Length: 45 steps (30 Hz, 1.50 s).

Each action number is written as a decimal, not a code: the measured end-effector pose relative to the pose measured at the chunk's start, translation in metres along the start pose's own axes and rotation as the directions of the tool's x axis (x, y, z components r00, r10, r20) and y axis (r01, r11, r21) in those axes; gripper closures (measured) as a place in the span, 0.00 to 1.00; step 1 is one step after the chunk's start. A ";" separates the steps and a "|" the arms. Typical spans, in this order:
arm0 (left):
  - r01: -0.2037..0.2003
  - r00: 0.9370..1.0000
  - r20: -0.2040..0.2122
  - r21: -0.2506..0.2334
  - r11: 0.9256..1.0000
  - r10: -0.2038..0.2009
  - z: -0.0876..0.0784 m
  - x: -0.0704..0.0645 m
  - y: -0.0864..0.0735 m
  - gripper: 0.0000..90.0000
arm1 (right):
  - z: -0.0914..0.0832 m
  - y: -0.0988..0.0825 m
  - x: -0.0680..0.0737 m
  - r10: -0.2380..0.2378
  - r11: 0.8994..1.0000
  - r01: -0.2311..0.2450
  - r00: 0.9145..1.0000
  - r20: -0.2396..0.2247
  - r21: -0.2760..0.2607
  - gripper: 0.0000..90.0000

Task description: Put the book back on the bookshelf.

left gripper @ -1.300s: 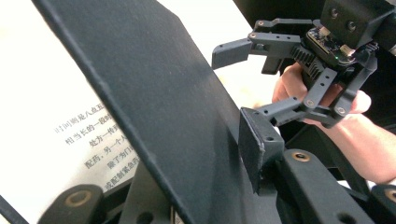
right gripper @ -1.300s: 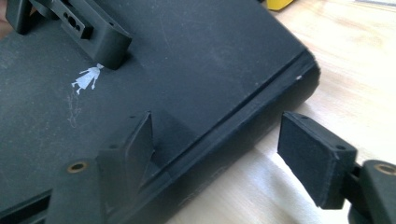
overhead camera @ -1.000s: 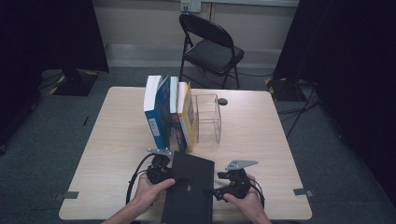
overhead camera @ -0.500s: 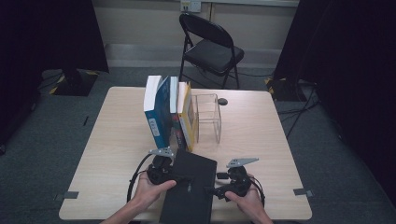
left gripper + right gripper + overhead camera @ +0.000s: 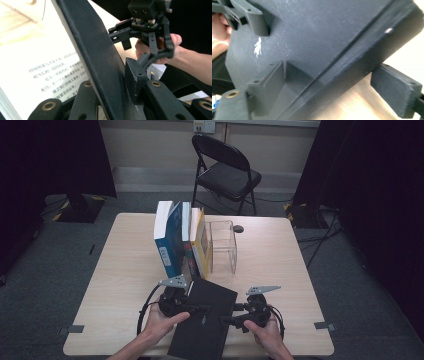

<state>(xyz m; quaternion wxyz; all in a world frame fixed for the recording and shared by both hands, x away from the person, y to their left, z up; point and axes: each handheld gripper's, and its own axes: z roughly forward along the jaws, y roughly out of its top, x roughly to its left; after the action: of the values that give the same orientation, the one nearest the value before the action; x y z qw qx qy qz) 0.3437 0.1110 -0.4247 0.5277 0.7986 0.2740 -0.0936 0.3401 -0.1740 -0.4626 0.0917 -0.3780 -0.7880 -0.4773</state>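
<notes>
At the near edge of the table [image 5: 120, 285], two hands hold a black book [image 5: 205, 322] between them, one gripper on each side. The left gripper [image 5: 192, 309] grasps the book's left edge: in the left gripper view the cover [image 5: 100, 57] runs between the jaws, one pad [image 5: 133, 80] lies against its outer face, and a printed page [image 5: 50, 70] shows on the other side. These jaws have just been closing on the cover. The right gripper [image 5: 235, 315] takes the book's right edge; in the right gripper view the thick edge [image 5: 352, 57] sits between the jaws, one pad [image 5: 274, 80] lies against the cover, and the other pad [image 5: 395, 87] stands just below the edge, so whether it presses cannot be told. A small white figure [image 5: 257, 49] is printed on the cover. The book is tilted, with its far corner raised toward the row of books behind it. Just beyond it stand upright books [image 5: 180, 237], spines toward the person, near the table's middle. A clear box [image 5: 222, 245] stands touching the right side of that row. A small dark object [image 5: 239, 228] lies on the table just behind the box. Beyond the far edge of the table stands a black folding chair [image 5: 225, 175] on the grey floor [image 5: 60, 245], with dark curtains [image 5: 50, 155] at both sides.
</notes>
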 end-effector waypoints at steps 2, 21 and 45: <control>-0.031 1.000 0.000 -0.016 0.999 0.031 -0.004 -0.006 0.002 0.82 | -0.004 0.002 0.003 -0.013 1.000 0.013 1.000 -0.004 -0.016 0.20; -0.153 0.987 0.036 -0.111 0.982 0.157 -0.021 -0.027 0.013 0.89 | -0.044 0.016 0.035 -0.205 0.970 0.218 0.972 0.111 -0.112 0.39; -0.175 0.979 0.087 -0.124 0.977 0.187 -0.036 -0.026 -0.001 0.89 | -0.033 0.025 0.039 -0.257 0.956 0.247 0.965 -0.047 -0.160 0.42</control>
<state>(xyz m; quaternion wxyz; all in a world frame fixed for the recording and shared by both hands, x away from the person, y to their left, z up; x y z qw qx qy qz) 0.3166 0.1348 -0.3982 0.5923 0.7827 0.1789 -0.0681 0.3230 -0.1753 -0.4088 0.0274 -0.2642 -0.7874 -0.5563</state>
